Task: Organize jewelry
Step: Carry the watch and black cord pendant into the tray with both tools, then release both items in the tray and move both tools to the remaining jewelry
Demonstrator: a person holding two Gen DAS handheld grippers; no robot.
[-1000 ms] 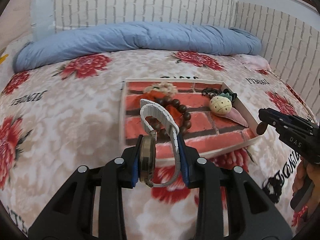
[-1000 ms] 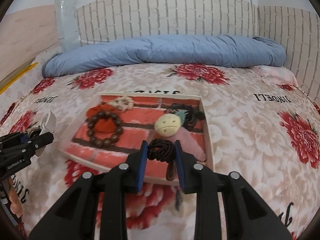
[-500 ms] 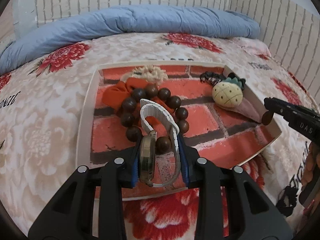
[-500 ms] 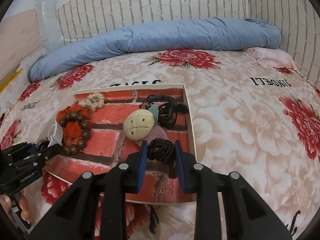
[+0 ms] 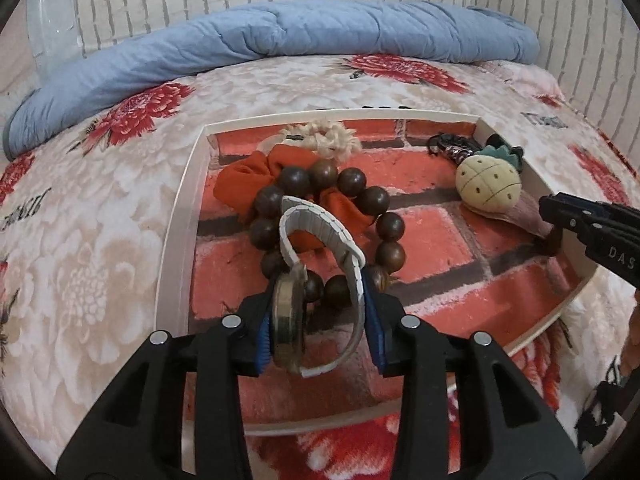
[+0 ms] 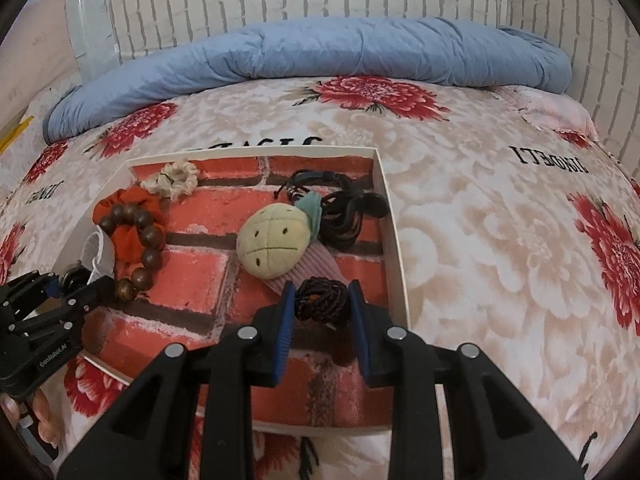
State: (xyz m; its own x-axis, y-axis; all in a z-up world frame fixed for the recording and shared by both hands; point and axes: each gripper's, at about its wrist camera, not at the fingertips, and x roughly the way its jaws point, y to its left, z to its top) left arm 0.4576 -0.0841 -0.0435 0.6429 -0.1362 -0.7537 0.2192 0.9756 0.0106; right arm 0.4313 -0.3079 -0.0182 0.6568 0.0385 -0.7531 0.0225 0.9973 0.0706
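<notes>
A shallow white tray (image 5: 176,224) with a red brick-pattern floor lies on the bed; it also shows in the right wrist view (image 6: 394,240). My left gripper (image 5: 318,320) is shut on a white-strap watch (image 5: 316,232), held over the tray's near left part above a brown bead bracelet (image 5: 344,180) and an orange scrunchie (image 5: 244,176). My right gripper (image 6: 322,312) is shut on a dark braided bracelet (image 6: 320,300) over the tray's near right corner. The right gripper's tip also shows in the left wrist view (image 5: 560,208).
In the tray lie a pineapple plush clip (image 6: 276,240), a cream scrunchie (image 6: 176,180) and black cords (image 6: 344,208). A rolled blue duvet (image 6: 320,52) lies along the brick-pattern wall. The floral blanket (image 6: 500,240) surrounds the tray.
Both grippers moved forward over the tray with their items still held. The watch is now above the bead bracelet, and the braided bracelet is over the near right corner.
</notes>
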